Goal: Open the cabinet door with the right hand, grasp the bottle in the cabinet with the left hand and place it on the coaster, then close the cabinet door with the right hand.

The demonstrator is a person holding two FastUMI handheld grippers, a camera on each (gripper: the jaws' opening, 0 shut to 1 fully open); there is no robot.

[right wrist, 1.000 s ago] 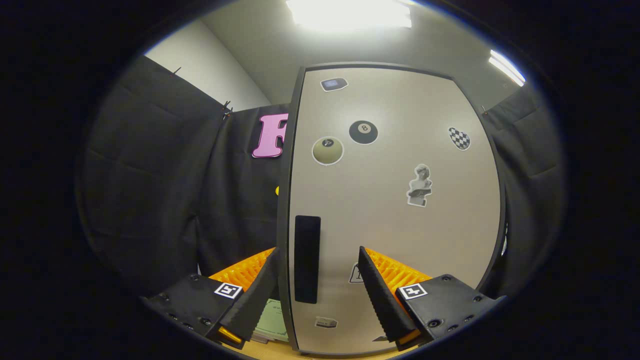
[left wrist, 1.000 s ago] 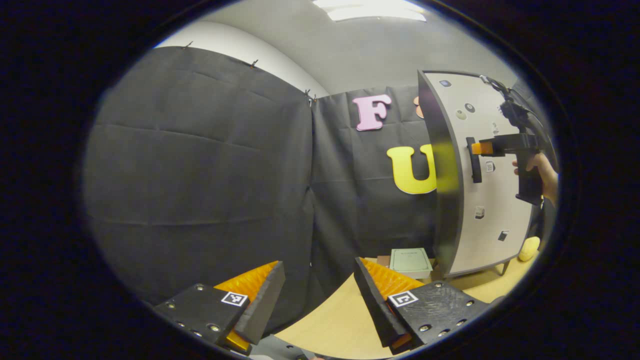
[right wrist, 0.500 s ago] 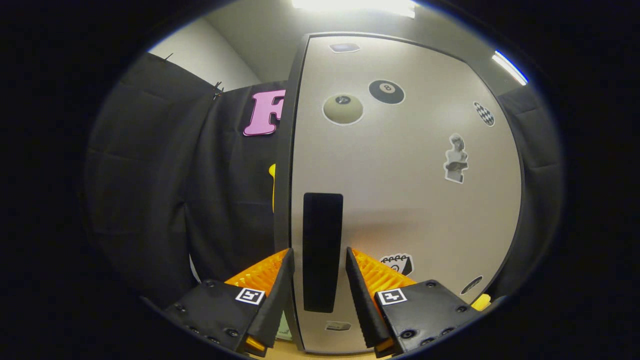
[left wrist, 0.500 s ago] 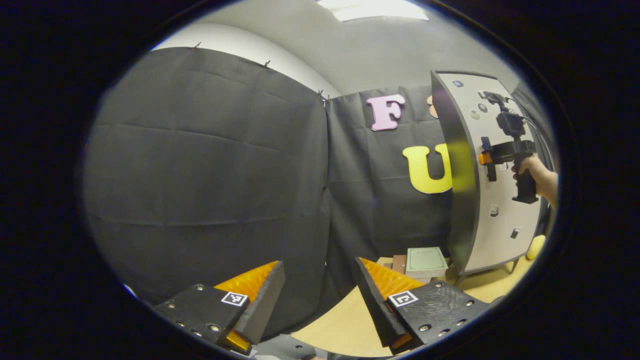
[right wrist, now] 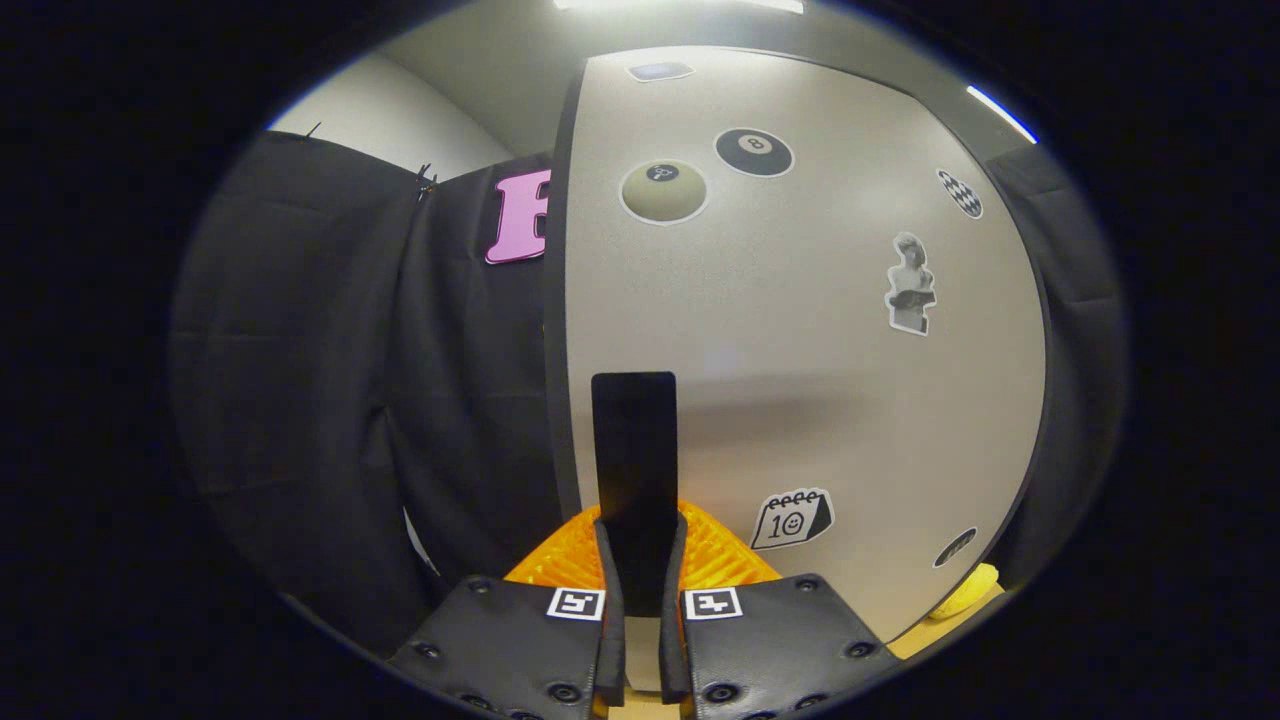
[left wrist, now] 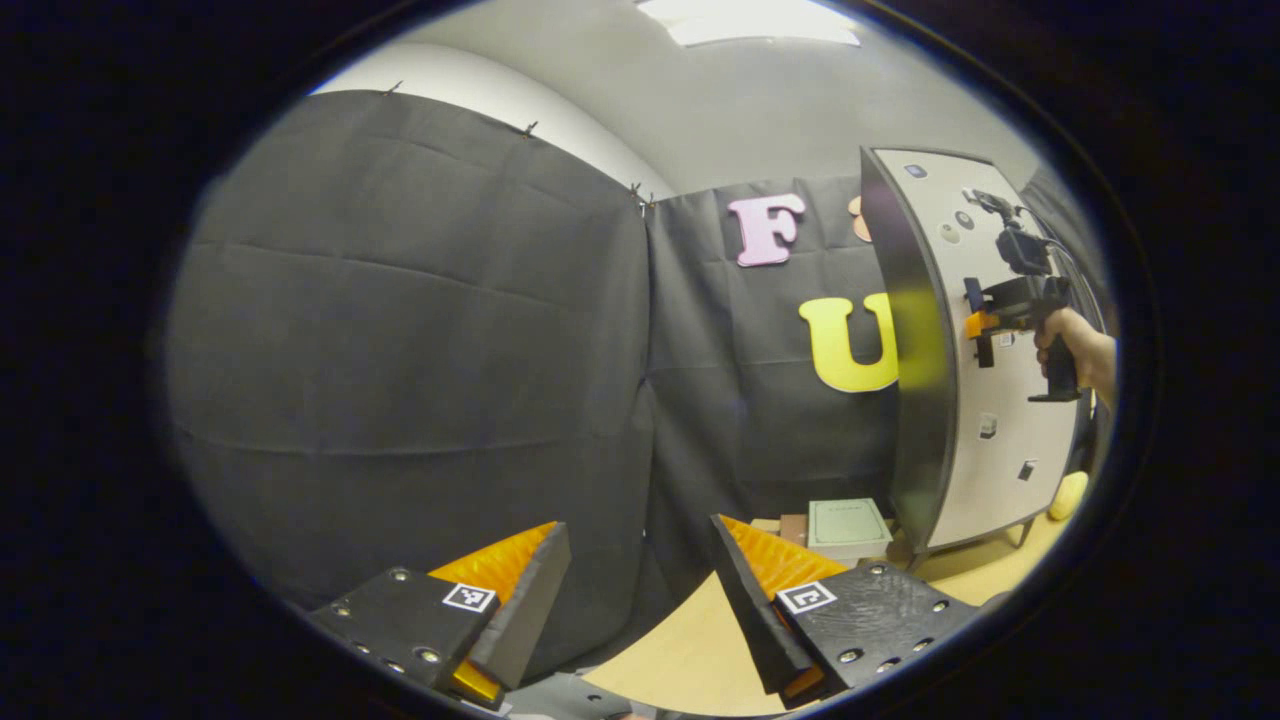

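In the right gripper view my right gripper (right wrist: 641,590) has its jaws closed on the door handle (right wrist: 634,470), a dark upright bar near the left edge of the cabinet door (right wrist: 800,380). Both fingers press the lower part of the bar from either side, and the bar rises straight up between them. The door's pale front faces me, with stickers on it: two billiard balls (right wrist: 755,152) near the top, a small bust (right wrist: 909,298) to the right and a calendar sticker (right wrist: 792,518) low down, just right of my fingers. The door sits flush in its dark frame, so I read it as not yet open. I cannot see the bottle, since the shut door hides the inside of the cabinet, and I cannot pick out the coaster.

In the left gripper view my left gripper (left wrist: 640,590) hangs with its jaws wide apart and nothing between them, above the near edge of the pale wooden desk (left wrist: 690,650). Farther off to the right stands the cabinet (left wrist: 915,400) on short legs, its dark side turned toward me. There I see the right gripper (left wrist: 975,323) at the handle, with the hand (left wrist: 1075,350) holding its grip. A greenish book (left wrist: 848,525) lies on the desk just left of the cabinet's foot, and a yellow object (left wrist: 1068,494) lies beside its far right leg.
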